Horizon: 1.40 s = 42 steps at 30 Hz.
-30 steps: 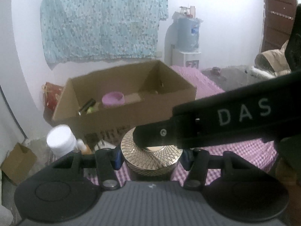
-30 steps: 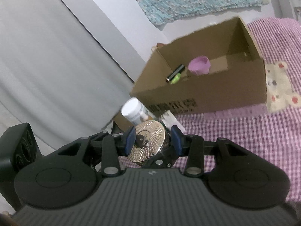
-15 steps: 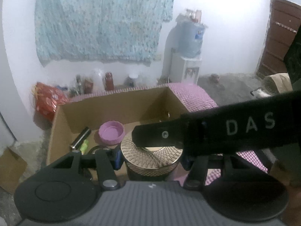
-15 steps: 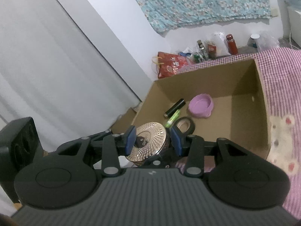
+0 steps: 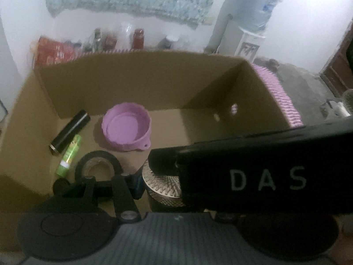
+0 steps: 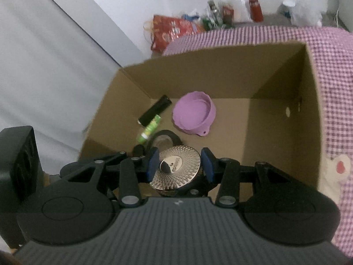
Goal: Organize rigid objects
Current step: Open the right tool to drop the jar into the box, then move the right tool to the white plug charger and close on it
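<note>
Each gripper (image 6: 179, 166) has a ribbed grey housing, two black circular side discs, black linkage arms with silver screws, and blue finger pads (image 6: 152, 164). One finger bears white "DAS" lettering (image 5: 268, 180).

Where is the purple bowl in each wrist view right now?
Left wrist: purple bowl sits left of centre on the cardboard box floor, right of the black tube.
Right wrist: purple bowl sits at centre, above the gold-lidded jar.
Shared landmark: the black tube lying just left of the bowl.
</note>
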Tool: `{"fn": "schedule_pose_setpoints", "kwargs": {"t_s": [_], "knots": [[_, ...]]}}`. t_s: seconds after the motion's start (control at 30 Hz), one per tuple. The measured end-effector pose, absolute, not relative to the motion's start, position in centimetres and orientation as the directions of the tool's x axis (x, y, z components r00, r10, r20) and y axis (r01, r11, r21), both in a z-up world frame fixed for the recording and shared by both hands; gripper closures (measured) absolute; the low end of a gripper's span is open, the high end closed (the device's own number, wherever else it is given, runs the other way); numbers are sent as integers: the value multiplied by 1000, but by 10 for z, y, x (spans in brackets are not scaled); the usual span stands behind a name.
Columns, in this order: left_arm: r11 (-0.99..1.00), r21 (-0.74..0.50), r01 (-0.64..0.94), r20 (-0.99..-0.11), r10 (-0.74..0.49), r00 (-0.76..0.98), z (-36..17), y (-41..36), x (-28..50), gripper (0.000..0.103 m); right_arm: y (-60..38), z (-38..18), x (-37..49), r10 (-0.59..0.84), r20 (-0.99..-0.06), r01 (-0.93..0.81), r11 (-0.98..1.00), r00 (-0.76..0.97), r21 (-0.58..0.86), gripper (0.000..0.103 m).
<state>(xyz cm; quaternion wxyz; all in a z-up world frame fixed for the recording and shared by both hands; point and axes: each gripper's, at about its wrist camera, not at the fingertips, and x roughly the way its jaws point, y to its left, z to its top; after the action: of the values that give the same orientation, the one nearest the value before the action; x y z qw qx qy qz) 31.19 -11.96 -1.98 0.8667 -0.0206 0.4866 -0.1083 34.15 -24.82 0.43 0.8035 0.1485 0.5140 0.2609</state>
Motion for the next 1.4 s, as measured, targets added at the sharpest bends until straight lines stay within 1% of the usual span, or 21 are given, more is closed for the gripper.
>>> {"fn": "schedule_pose_setpoints", "kwargs": {"t_s": [0.13,0.3,0.43,0.63,0.7,0.87,1.1,1.2,1.27,1.4], "knots": [[976,-159,151,-853,-212,477,-27,-117,319,46,-242,-11,355,580,-755,-267,814,306,516,61],[975,-165,149,-864,-216,455,-28,-120,320,45,-242,-16,358,588,-752,-275,807,297,523,61],[973,-171,153,-852,-224,472,-24,-120,318,44,-242,-21,358,572,-765,-273,818,296,506,62],[968,-190,163,-830,-247,500,-17,-120,311,38,-250,-16,350,576,-750,-270,817,326,509,62],[965,-199,172,-812,-261,522,-9,-118,304,29,-256,-7,344,585,-730,-269,811,354,519,62],[957,-208,201,-763,-288,579,20,-112,271,22,-280,25,315,620,-649,-260,780,441,569,62],[931,-251,266,-645,-366,670,63,-80,184,13,-320,73,230,659,-491,-308,725,570,616,61],[928,-253,275,-609,-373,700,69,-66,149,12,-330,74,190,672,-447,-319,702,590,636,61],[932,-243,268,-602,-361,712,66,-60,126,12,-333,67,166,680,-432,-317,689,592,652,61],[948,-195,250,-604,-317,731,48,-54,92,12,-330,43,127,683,-441,-288,681,583,674,61]]}}
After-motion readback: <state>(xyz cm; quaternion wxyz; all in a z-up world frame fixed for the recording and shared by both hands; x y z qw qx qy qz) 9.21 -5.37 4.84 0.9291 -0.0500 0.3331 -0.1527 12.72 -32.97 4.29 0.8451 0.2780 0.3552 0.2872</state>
